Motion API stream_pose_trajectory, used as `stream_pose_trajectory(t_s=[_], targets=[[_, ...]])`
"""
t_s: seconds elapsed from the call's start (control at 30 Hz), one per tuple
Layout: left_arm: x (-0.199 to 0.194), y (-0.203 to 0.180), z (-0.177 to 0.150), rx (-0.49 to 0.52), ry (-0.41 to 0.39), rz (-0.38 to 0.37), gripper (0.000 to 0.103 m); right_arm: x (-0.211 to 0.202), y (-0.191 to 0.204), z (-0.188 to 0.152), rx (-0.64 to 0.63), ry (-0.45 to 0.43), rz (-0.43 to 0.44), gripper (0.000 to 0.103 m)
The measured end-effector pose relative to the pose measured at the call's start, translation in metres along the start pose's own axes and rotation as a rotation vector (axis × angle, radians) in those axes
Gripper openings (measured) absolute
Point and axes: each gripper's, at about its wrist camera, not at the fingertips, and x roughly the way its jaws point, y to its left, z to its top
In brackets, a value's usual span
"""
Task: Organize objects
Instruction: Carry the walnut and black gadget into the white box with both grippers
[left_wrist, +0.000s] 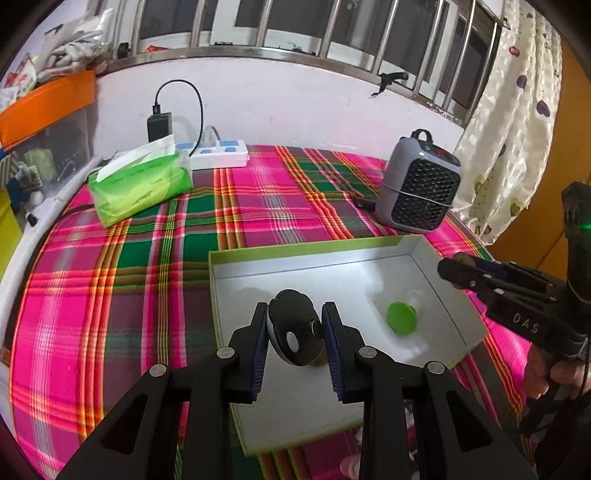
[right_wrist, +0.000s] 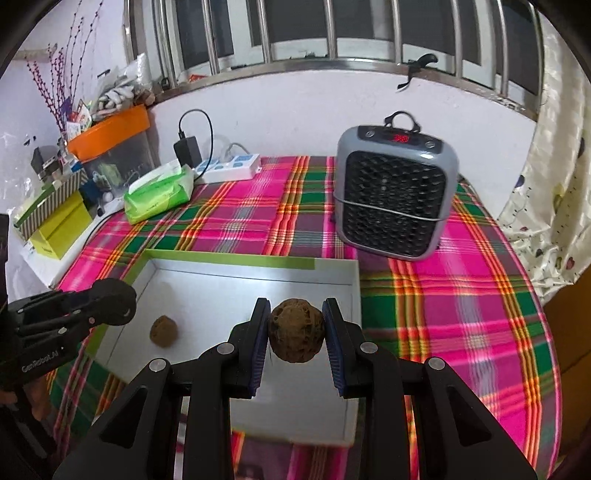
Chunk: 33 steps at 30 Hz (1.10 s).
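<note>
Carrying their loads over the shallow white box (left_wrist: 424, 251), both tools are mid-delivery: the step in hand looks like dropping collected items into it. The left tool (left_wrist: 295, 332) is closed on a round black disc-shaped gadget (left_wrist: 293, 334), held on edge above the box's near-left part. The right tool (right_wrist: 295, 332) is clamped on a brown wrinkled walnut (right_wrist: 295, 330), poised over the box's right half. Already inside lie a second walnut (right_wrist: 163, 331) at about 9 o'clock from the held one, and a green-capped clear bottle (left_wrist: 402, 318) at roughly 3 o'clock from the disc. The box sits on the plaid-covered desk (left_wrist: 258, 206), a grey heater (right_wrist: 395, 192) beyond it at 1 o'clock. Next, each tool probably needs lowering toward bare floor of the box, then opening, keeping clear of each other.
</note>
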Motion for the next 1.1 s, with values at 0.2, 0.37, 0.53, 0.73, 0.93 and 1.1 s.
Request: stream_pose_trajectory(t_s=[0.2,0.37,0.53,0.73,0.93,1.1], targets=[[0.021,0.001,0.008,-0.002,0.033,0.002,0.026,0.029,-0.001,0.008,-0.009,0.054,0.001,0.030],[0.033,0.004,0.013,-0.010,0.051,0.003,0.026,0.042,-0.004,0.010,-0.011,0.081,-0.001,0.030],[0.044,0.006,0.013,-0.007,0.076,0.009,0.026,0.051,-0.004,0.010,-0.016,0.105,0.005,0.030],[0.049,0.006,0.011,0.000,0.089,0.018,0.026,0.057,-0.002,0.010,-0.018,0.113,0.008,0.030],[0.053,0.006,0.010,0.003,0.101,0.026,0.026,0.061,-0.003,0.009,-0.014,0.119,0.002,0.030],[0.054,0.005,0.010,0.011,0.098,0.031,0.026,0.063,-0.004,0.008,-0.011,0.123,-0.006,0.030]])
